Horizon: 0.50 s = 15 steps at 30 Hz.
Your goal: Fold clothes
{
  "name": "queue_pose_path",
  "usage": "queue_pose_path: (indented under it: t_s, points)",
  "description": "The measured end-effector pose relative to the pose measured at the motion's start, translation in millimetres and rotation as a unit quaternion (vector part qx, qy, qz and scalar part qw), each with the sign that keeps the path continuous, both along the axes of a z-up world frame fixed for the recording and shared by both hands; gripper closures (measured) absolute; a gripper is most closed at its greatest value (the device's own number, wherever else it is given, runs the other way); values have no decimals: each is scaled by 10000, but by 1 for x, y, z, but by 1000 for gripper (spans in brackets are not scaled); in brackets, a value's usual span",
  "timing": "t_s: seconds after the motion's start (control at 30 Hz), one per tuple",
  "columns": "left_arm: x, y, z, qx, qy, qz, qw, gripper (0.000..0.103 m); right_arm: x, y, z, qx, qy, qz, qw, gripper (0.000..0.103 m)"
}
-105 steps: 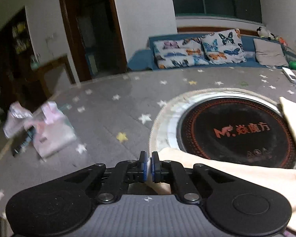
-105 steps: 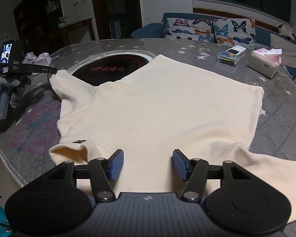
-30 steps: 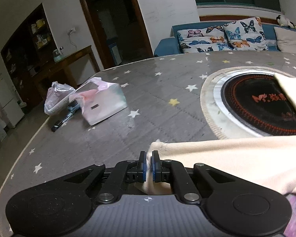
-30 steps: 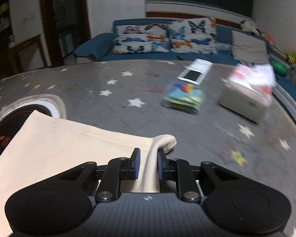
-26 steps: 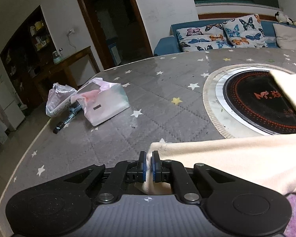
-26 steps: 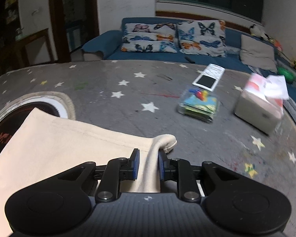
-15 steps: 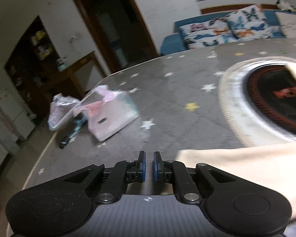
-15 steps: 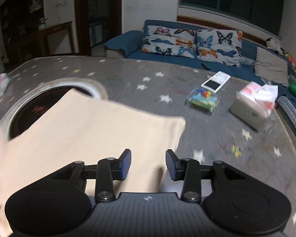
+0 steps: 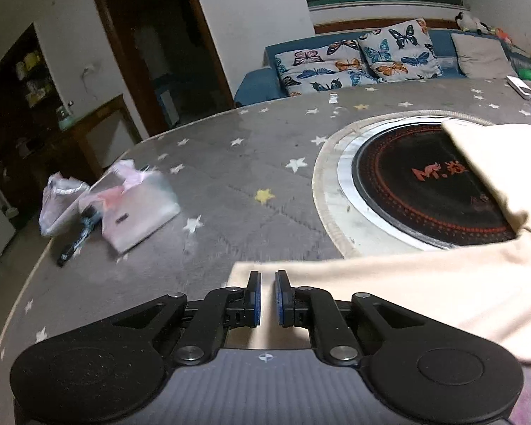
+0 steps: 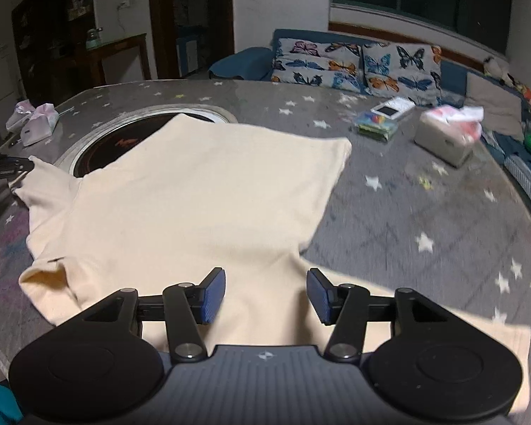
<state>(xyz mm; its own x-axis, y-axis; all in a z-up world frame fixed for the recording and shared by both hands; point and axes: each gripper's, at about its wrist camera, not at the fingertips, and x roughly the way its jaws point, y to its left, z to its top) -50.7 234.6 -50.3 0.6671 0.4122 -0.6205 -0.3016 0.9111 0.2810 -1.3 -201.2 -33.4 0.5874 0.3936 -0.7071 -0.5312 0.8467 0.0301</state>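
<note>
A cream shirt point(image 10: 194, 194) lies spread flat on the grey star-patterned table, its far part over the round black hotplate point(image 10: 113, 141). My right gripper point(image 10: 265, 295) is open wide and empty, above the shirt's near part. In the left wrist view one sleeve of the shirt point(image 9: 389, 294) lies under my left gripper point(image 9: 267, 297), whose jaws stand a narrow gap apart with nothing held between them. The left gripper also shows in the right wrist view point(image 10: 14, 168) at the sleeve's end.
A tissue box point(image 10: 449, 134), a small colourful box point(image 10: 377, 125) and a white device point(image 10: 393, 108) sit at the table's far right. Pink and white bags point(image 9: 124, 209) lie near the table's left edge. A blue sofa with butterfly cushions point(image 9: 364, 60) stands behind.
Both grippers have let go of the shirt. The right one opened wide and drew back toward me; the left one parted slightly, and the sleeve now lies flat on the table.
</note>
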Motion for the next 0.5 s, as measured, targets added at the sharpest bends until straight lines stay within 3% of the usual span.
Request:
queue_pose_path:
  t_s: [0.27, 0.33, 0.5]
  points:
    - [37, -2, -12, 716, 135, -128, 9973, 92, -7, -21, -10, 84, 127, -379, 9992, 50]
    - [36, -2, -12, 733, 132, -59, 9972, 89, -8, -24, -11, 105, 124, -437, 9989, 51]
    - [17, -13, 4, 346, -83, 100, 9993, 86, -11, -36, -6, 277, 47, -653, 9975, 50]
